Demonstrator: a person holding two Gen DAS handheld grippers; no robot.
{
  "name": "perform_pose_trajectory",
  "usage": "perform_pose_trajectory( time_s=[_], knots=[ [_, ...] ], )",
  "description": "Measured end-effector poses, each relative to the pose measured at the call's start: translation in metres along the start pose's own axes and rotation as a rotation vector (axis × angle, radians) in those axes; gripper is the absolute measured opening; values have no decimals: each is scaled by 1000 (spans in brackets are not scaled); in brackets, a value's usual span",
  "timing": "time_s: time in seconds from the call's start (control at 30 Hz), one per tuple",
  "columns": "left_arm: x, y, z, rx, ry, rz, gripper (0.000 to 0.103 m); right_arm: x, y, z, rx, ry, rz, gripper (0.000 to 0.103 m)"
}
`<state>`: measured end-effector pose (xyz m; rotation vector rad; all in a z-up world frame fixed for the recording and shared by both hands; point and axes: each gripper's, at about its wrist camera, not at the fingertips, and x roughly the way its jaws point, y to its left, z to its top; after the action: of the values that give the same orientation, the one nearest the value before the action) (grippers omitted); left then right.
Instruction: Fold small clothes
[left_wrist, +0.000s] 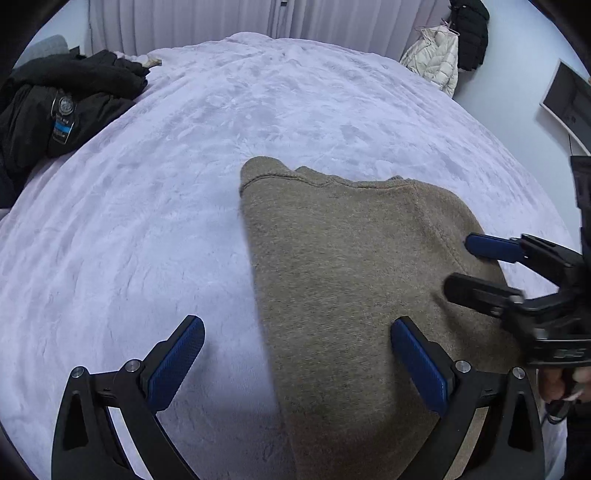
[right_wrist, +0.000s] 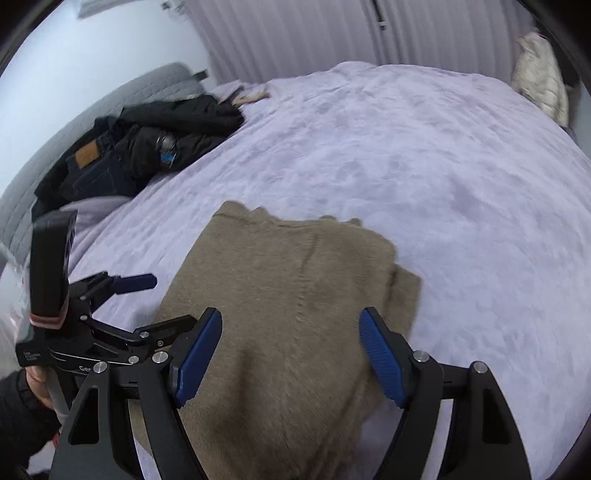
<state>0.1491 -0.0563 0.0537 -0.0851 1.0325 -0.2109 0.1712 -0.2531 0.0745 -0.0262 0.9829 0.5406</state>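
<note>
Through the left wrist camera I look down at a bed covered by a pale lilac blanket (left_wrist: 184, 206), and my left gripper (left_wrist: 297, 363) stands wide, its blue pads apart with nothing pressed between them. The brown knitted garment (left_wrist: 343, 280) lies flat on the blanket, running from the near edge out toward the middle of the bed; its left edge passes between my two fingers, so the right pad hangs over the knit and the left pad over bare blanket. At the right I see my right gripper (left_wrist: 458, 264) reaching in over the garment's right side, its jaws apart and holding nothing. A heap of dark clothes (left_wrist: 62, 110) sits at the far left of the bed, well apart from the garment, and a pale padded coat (left_wrist: 432, 59) hangs by the far right wall beside a black one. Through the right wrist camera my right gripper (right_wrist: 291, 356) is also spread wide over the near part of the brown garment (right_wrist: 280, 288), both pads above the knit and not gripping it; a folded layer shows along the garment's right side. My left gripper (right_wrist: 147, 295) comes in at the near left, jaws apart, one blue finger over the blanket (right_wrist: 424, 166) just beside the garment's left edge. The dark clothes (right_wrist: 140, 151) lie far left near the grey headboard (right_wrist: 37, 162).
</note>
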Motion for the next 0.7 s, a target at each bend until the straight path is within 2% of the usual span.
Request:
perform_pose_trajectory(
  time_s=[0.07,0.1,0.13,0.23,0.33,0.4,0.43,0.47,0.5,0.53,0.6,0.63,0.67,0.7],
  knots=[
    [0,14,3,-31,-2,8,102,30,6,8,-90,47,-152,79],
    [2,22,7,-44,5,11,102,39,3,10,-114,54,-204,79],
    [5,29,10,-55,15,8,102,45,-4,12,-111,51,-220,79],
    [8,48,24,-127,32,-1,102,40,-23,15,-19,53,-191,79],
    [14,45,39,-148,18,-38,102,19,-21,15,-12,11,-229,80],
    [39,26,45,-106,92,-53,102,13,-19,15,-4,-6,-212,81],
    [57,16,44,-56,150,-12,102,15,-18,14,-3,4,-215,81],
    [69,10,41,-22,175,23,103,21,-18,12,-15,36,-253,81],
    [71,12,39,-25,169,8,103,28,-20,8,-32,76,-298,81],
    [66,20,39,-57,164,-28,103,29,-24,3,-24,92,-296,81],
    [48,45,36,-142,152,-96,103,12,-36,-6,48,58,-258,81],
    [36,62,33,-171,134,-119,103,-2,-45,-15,87,45,-294,81],
    [25,75,29,-189,118,-111,103,-14,-52,-23,113,30,-301,81],
    [12,93,24,-209,97,-72,103,-30,-62,-33,143,9,-304,81]
  ],
)
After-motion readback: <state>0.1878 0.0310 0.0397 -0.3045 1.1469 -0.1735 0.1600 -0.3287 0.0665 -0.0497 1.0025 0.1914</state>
